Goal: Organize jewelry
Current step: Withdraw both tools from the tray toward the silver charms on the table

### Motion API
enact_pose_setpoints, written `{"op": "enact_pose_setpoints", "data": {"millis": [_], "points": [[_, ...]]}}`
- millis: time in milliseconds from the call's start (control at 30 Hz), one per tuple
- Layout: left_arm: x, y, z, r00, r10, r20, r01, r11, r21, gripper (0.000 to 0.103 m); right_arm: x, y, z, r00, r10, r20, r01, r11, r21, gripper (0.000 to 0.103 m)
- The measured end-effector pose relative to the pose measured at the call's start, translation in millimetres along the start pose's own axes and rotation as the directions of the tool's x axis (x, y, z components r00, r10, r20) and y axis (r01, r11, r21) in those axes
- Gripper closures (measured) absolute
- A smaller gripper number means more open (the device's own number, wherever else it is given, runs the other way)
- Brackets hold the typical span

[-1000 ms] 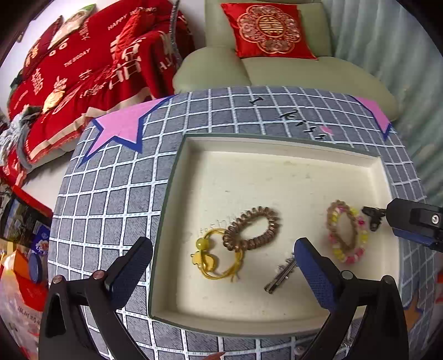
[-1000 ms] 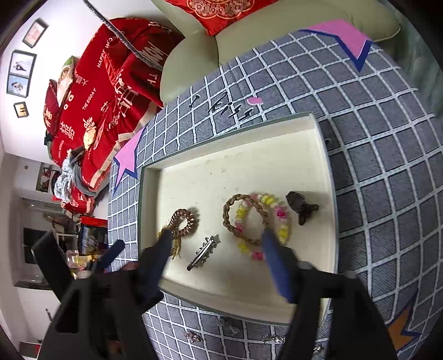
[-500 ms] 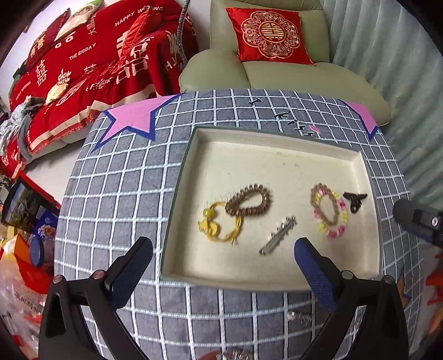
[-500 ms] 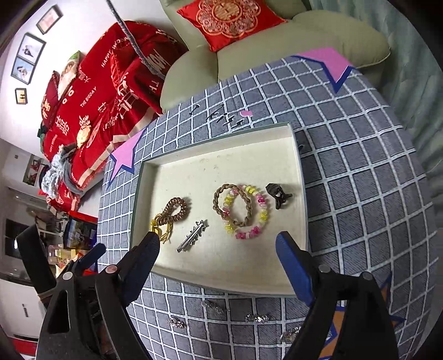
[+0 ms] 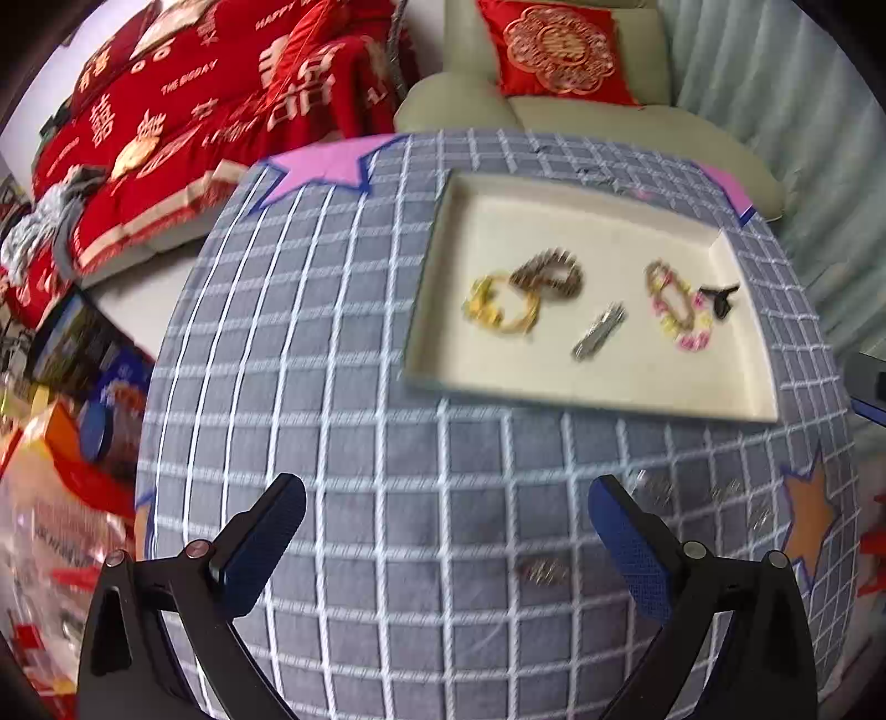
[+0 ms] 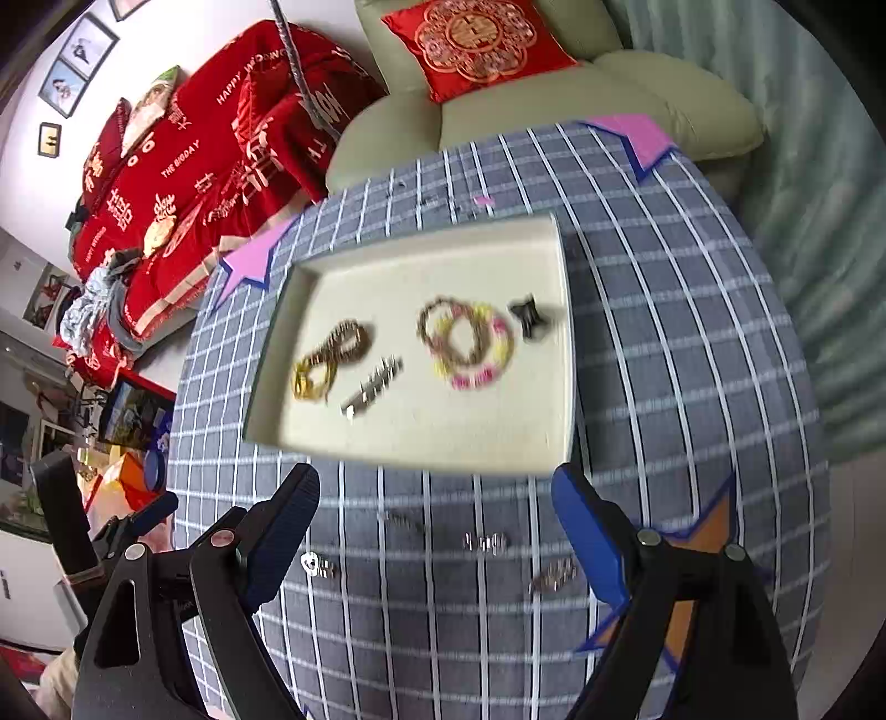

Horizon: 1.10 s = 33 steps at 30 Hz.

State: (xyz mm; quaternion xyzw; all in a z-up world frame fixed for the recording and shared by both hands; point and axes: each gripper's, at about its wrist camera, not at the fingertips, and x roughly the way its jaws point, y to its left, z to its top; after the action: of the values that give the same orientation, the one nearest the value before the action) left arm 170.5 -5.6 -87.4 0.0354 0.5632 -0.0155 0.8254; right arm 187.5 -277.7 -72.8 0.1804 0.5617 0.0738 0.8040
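The cream tray (image 5: 736, 243) sits on the grey checked cloth of the worktop (image 5: 387, 443), and every place below is told from it. Inside it, toward its left wall, a yellow hair tie (image 5: 501, 310) overlaps a brown spiral hair tie (image 5: 551, 271); a silver hair clip (image 5: 601, 332) lies near the tray's middle, tilted; toward the right wall a beaded bracelet (image 5: 678, 313) lies with a brown braided ring (image 6: 454, 338) overlapping it, and a small black claw clip (image 5: 719, 296) lies just beside them, close to the right wall. On the cloth in front of the tray's near edge lie several small silver pieces (image 6: 484, 543), blurred and too small to tell apart, spread apart from one another. The left tool (image 5: 446, 534) hovers over the cloth in front of the tray's near-left corner, its jaws wide apart with nothing between them. The right tool (image 6: 434, 518) hangs over the cloth just before the tray's near edge, above the silver pieces; its jaws have just been opening, stand wide and hold nothing. Beyond the tray's far side stands a pale green sofa (image 6: 637, 94) with a red cushion (image 6: 476, 41), and off its far-left side lies a red blanket (image 6: 183, 166) with white lettering.
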Motion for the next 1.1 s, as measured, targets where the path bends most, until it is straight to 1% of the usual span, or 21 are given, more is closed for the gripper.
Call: {"op": "enact_pose_setpoints", "data": {"millis": [100, 167, 333, 467, 600, 667, 867, 1100], "points": [[2.4, 9.3, -18.8, 0.999, -0.022, -0.039, 0.022, 1.000, -0.007, 0.000, 1.8, -4.2, -16.6, 0.999, -0.008, -0.035, 0.009, 1.000, 0.016, 0.015], [4.0, 14.4, -31.9, 0.998, -0.022, -0.059, 0.021, 1.000, -0.014, 0.000, 4.7, -8.1, -30.5, 0.998, -0.016, -0.065, 0.018, 0.999, 0.028, 0.015], [14.5, 21.1, -61.7, 0.991, -0.036, -0.130, 0.030, 0.998, -0.049, 0.000, 15.7, -19.5, -63.0, 0.988, -0.061, -0.141, 0.069, 0.996, 0.052, 0.015], [20.2, 19.7, -75.2, 0.986, -0.047, -0.162, 0.037, 0.997, -0.066, 0.000, 25.1, -29.5, -86.1, 0.977, -0.087, -0.196, 0.103, 0.992, 0.075, 0.015], [22.7, 16.9, -83.3, 0.983, -0.056, -0.172, 0.045, 0.997, -0.069, 0.000, 32.4, -39.4, -98.9, 0.966, -0.110, -0.235, 0.135, 0.986, 0.094, 0.015], [24.2, 15.0, -85.1, 0.983, -0.063, -0.175, 0.051, 0.996, -0.072, 0.000, 35.6, -44.8, -102.4, 0.960, -0.122, -0.251, 0.152, 0.983, 0.103, 0.015], [31.2, 7.3, -88.0, 0.982, -0.071, -0.178, 0.059, 0.996, -0.070, 0.000, 41.0, -59.7, -99.9, 0.953, -0.139, -0.268, 0.179, 0.975, 0.132, 0.015], [53.8, -4.9, -58.8, 0.982, -0.071, -0.177, 0.058, 0.995, -0.077, 0.000, 50.1, -65.7, -90.3, 0.951, -0.152, -0.268, 0.195, 0.971, 0.140, 0.015]]}}
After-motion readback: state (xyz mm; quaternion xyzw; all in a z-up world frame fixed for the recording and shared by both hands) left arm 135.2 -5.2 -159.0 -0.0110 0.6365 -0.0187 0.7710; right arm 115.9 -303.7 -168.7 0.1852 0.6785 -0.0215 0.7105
